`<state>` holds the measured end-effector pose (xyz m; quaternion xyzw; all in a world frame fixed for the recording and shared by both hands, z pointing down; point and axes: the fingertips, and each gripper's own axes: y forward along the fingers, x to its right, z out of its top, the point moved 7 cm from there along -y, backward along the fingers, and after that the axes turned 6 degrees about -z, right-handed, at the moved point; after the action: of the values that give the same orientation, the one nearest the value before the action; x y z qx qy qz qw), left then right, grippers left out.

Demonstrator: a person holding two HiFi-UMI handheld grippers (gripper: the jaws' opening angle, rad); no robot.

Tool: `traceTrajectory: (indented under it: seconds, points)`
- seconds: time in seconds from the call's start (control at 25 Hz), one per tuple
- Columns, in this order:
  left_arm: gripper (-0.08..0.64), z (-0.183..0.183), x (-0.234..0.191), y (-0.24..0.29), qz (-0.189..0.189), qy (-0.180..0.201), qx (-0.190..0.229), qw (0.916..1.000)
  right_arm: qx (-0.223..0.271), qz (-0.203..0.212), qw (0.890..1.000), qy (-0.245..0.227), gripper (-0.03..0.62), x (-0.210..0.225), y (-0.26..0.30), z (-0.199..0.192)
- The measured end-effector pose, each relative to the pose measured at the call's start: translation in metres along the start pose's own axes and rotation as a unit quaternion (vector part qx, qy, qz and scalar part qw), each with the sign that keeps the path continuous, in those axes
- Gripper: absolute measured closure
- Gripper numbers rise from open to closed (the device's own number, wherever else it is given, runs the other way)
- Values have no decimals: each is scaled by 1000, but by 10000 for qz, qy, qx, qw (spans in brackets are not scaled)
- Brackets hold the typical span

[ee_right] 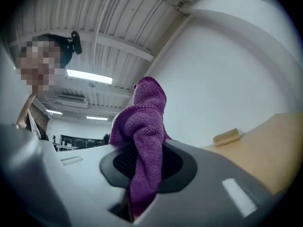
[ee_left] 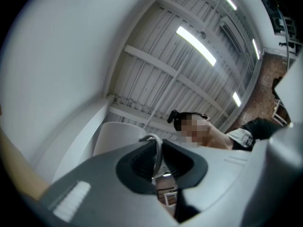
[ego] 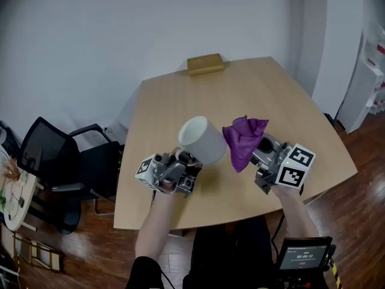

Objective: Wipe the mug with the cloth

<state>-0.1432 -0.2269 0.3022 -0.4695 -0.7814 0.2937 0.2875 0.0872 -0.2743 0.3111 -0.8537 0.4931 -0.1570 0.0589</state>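
Looking down now on the wide wooden table (ego: pixel 252 95), spread beneath the mug (ego: pixel 203 139). Catching a black office chair (ego: pixel 48 155) well left of the mug, off the tabletop. Moving to the left gripper (ego: pixel 182 156), right at the mug's near side: jaws drawn narrow, clamped on the thin handle (ee_left: pixel 154 145), with the white mug wall rising just behind. Finding the mug itself up in the air, tipped over, mouth turned away to the far left. Swinging to the right gripper (ego: pixel 257 154), near the mug's right: jaws pinched tight on the purple cloth (ego: pixel 243 138), bunched and standing up out of the grip, a tail hanging below. Placing that cloth just beside the mug's right wall; touching or not, hard to call. Ending far beyond the mug on a small wooden block (ego: pixel 205 64).
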Motion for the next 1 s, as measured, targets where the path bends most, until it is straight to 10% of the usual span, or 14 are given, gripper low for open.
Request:
traceTrajectory:
  seconds: [0.16,0.36,0.68,1.0]
  points:
    - [499,-9,2,3,-138,-47,-296,9995,754,683,9948,-26,525,-19,10,62]
    - [492,-11,4,-9,-227,9,-168,9996,555,1293,9900,101,525,-40,32,61]
    - [492,5,-2,-17,52,-11,836,9965,-57,206,9913,1297,525,9,17,-47]
    - [505,13,-22,-39,873,-271,1880,9779,900,99,9830,1601,525,-12,13,-41]
